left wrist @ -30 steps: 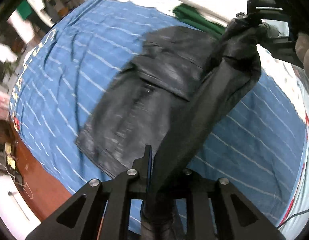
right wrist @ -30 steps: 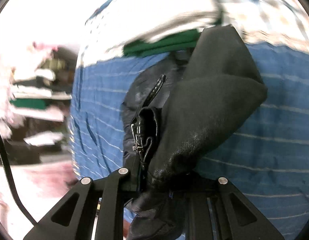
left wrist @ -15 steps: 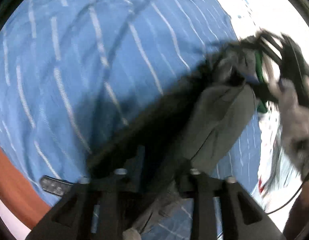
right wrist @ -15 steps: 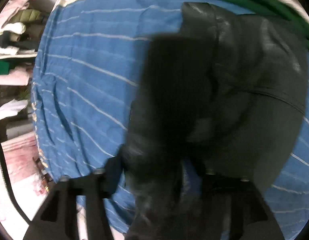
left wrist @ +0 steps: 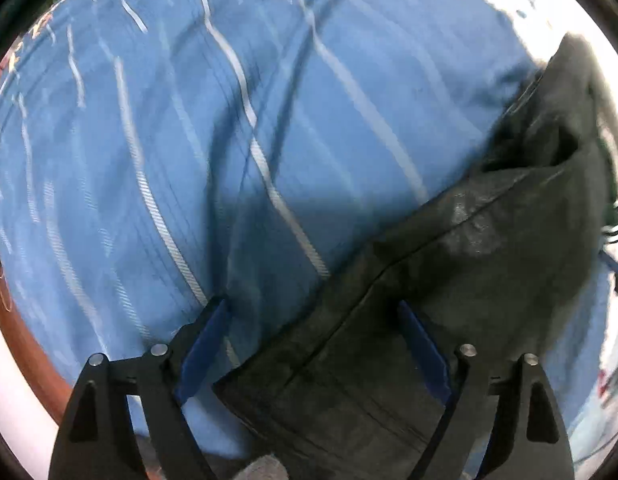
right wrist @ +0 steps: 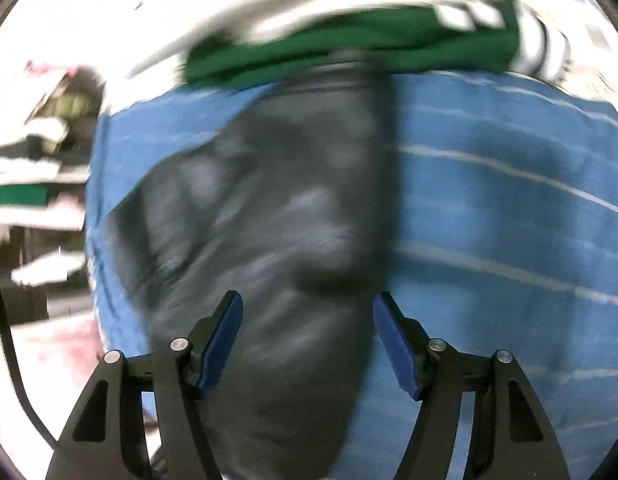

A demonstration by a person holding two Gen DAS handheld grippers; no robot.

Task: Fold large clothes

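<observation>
Left wrist view: the left gripper [left wrist: 311,320] stands with its blue-padded fingers [left wrist: 201,340] wide apart, nothing clamped between them. To the left lies the sheet [left wrist: 189,140], blue with pale stripes, creased and partly motion-blurred; a brown edge [left wrist: 25,344] shows at the lower left rim, too small a part to identify. The garment [left wrist: 449,280], black and leather-like, lies on the sheet from bottom centre up toward the right rim, with a stitched seam running along it; its near end passes between the spread fingers and is cut off by the lower frame, and its far end is lost in glare. Right wrist view: heavily blurred throughout. At far left, shelves [right wrist: 33,184] with stacked items cannot be made out in detail. The right gripper [right wrist: 308,328] likewise has its fingers spread, holding nothing. The garment [right wrist: 277,240] lies on the sheet [right wrist: 509,220] under and ahead of the gap, its surface showing smeared highlights; its lower end is hidden behind the gripper body. Just beyond its far end a green cloth [right wrist: 349,52] lies across the top, its outline smeared, the background washed out white.
</observation>
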